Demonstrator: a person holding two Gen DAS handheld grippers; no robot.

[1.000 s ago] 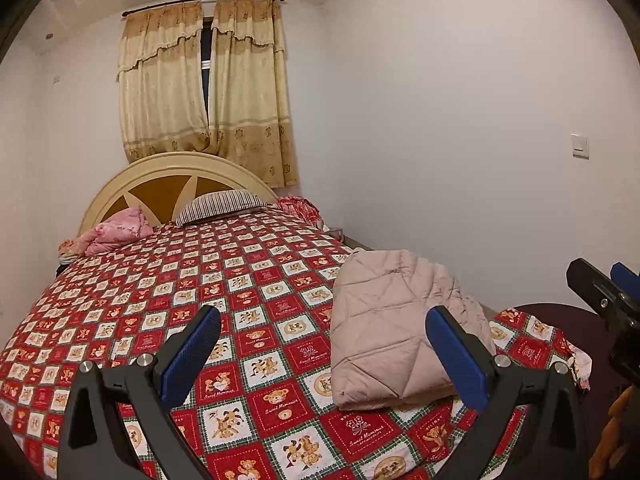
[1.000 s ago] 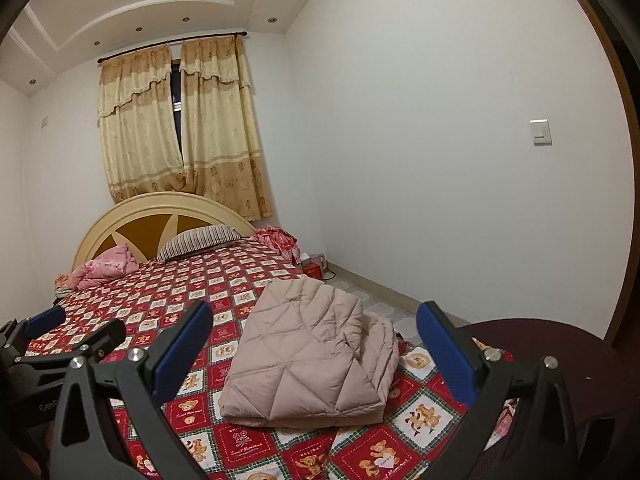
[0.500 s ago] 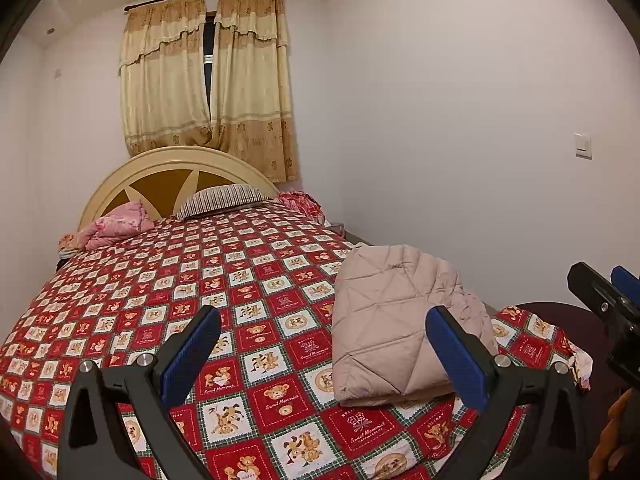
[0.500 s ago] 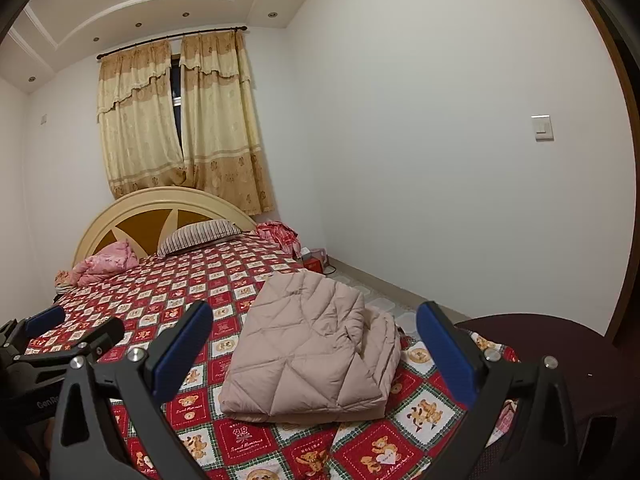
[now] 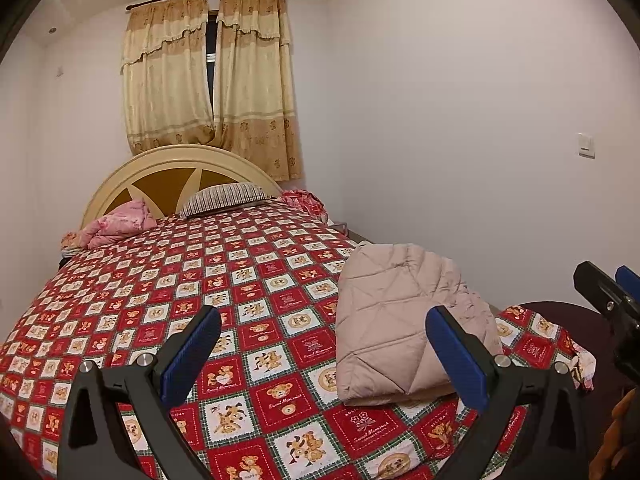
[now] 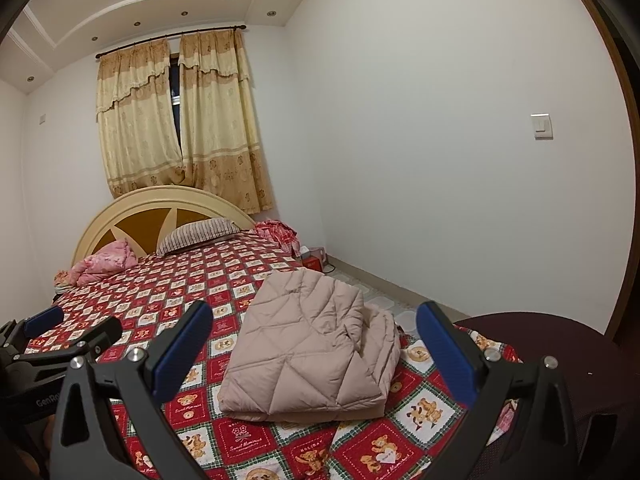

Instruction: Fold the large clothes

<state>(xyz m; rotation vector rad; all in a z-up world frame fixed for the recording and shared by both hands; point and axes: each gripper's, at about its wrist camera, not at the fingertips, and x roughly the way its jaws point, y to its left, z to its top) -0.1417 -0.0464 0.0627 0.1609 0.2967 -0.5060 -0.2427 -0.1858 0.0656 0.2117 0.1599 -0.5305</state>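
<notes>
A beige quilted jacket point(image 5: 392, 320) lies folded into a flat rectangle on the red bear-patterned bedspread point(image 5: 200, 272), near the bed's right front corner; it also shows in the right wrist view point(image 6: 312, 340). My left gripper point(image 5: 322, 322) is open and empty, held above the bed's foot, left of and nearer than the jacket. My right gripper point(image 6: 314, 318) is open and empty, held above and short of the jacket. The right gripper shows at the right edge of the left wrist view point(image 5: 608, 296), and the left gripper at the left edge of the right wrist view point(image 6: 60, 332).
A striped pillow point(image 5: 224, 198) and pink bundle point(image 5: 116, 226) lie by the cream headboard point(image 5: 180, 168). A dark round seat point(image 6: 560, 344) stands at the bed's right front corner. A white wall point(image 6: 440, 160) runs along the right, with floor and a red box point(image 6: 314, 258) beside the bed.
Both grippers have tilted or drawn back slightly, so the bed and jacket sit a little lower in view. The jacket has not moved. Both stay open.
</notes>
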